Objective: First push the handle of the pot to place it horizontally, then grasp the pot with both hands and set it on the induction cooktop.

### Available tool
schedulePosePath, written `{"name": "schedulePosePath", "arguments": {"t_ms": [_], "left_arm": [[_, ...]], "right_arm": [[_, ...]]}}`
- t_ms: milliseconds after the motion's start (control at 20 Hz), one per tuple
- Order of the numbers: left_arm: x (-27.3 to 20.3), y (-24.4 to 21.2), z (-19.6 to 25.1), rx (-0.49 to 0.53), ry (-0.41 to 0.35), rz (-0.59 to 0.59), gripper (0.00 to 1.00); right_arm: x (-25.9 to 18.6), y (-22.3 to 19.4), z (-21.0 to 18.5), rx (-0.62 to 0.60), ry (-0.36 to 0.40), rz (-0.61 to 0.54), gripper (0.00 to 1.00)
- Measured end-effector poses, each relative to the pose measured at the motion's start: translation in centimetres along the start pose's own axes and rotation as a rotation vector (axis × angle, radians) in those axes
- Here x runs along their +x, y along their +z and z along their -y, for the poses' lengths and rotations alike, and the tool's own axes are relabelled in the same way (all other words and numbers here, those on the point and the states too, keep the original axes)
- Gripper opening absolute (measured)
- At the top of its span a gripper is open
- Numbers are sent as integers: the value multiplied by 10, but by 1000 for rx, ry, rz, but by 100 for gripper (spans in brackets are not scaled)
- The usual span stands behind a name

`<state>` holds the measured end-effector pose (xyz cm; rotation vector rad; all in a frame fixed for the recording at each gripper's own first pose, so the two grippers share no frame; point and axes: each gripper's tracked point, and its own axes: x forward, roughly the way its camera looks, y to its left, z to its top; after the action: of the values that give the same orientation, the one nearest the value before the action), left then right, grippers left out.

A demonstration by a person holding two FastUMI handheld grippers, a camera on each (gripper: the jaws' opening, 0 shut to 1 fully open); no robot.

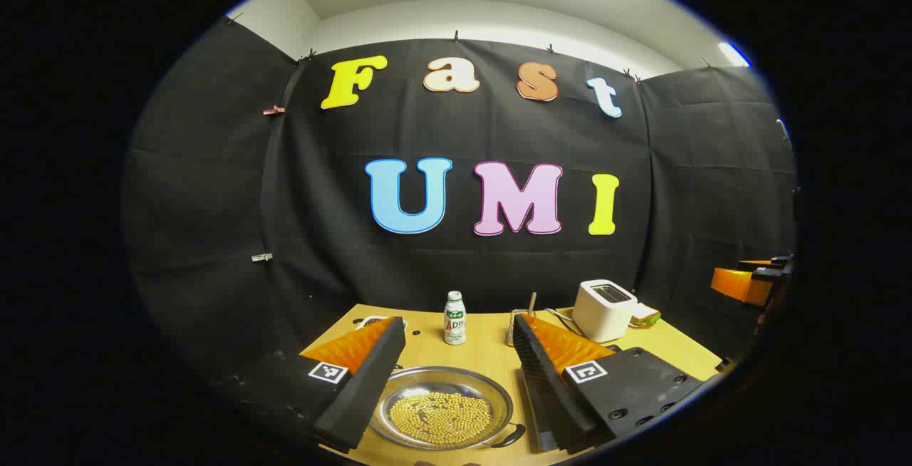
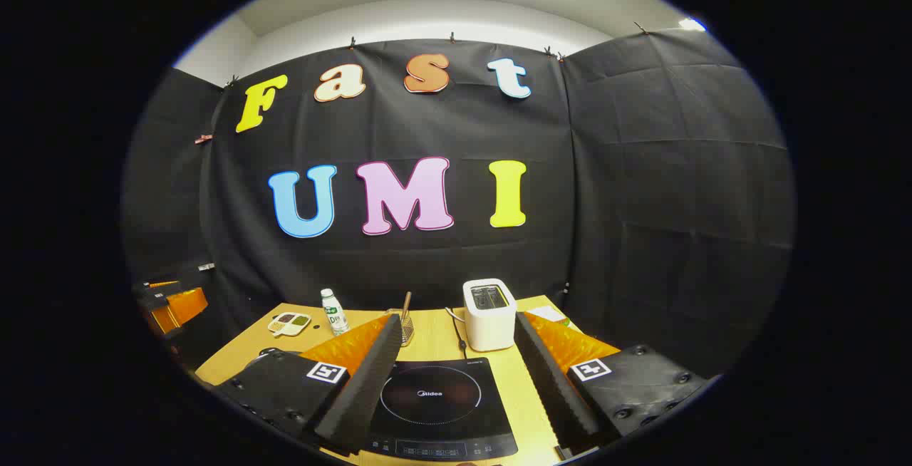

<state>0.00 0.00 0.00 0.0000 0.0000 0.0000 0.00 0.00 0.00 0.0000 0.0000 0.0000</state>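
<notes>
Two grippers hover released above the tabletop: the left gripper [image 1: 456, 380] over the pot [image 1: 443, 407] at the near edge, the right gripper [image 2: 456, 380] over the cooktop [image 2: 436, 405]. The pot's small handle [image 1: 511, 437] points toward the near edge, not yet pushed. A hard shove could tip the pot and scatter its loose beans [image 1: 440, 417].

Left tool [image 1: 456, 373] spread wide above the pot [image 1: 443, 409] of yellow beans [image 1: 440, 416] on the table [image 1: 491, 348]
</notes>
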Motion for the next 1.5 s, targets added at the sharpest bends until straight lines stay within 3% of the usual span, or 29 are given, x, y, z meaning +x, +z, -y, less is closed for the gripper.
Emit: {"name": "schedulePosePath", "arguments": {"t_ms": [250,1300,1500], "left_arm": [[-1,-13,-4,-12,-3,-16,95],[-4,-40,-23,-25,-39,-85,95],[-5,-49,-27,-35,-85,-122,95]], "right_arm": [[-4,3,-7,-61,28,9,98],[-24,-1,-14,-15,-2,5,98],[-24,-5,-11,-32,-6,-21,96]]}}
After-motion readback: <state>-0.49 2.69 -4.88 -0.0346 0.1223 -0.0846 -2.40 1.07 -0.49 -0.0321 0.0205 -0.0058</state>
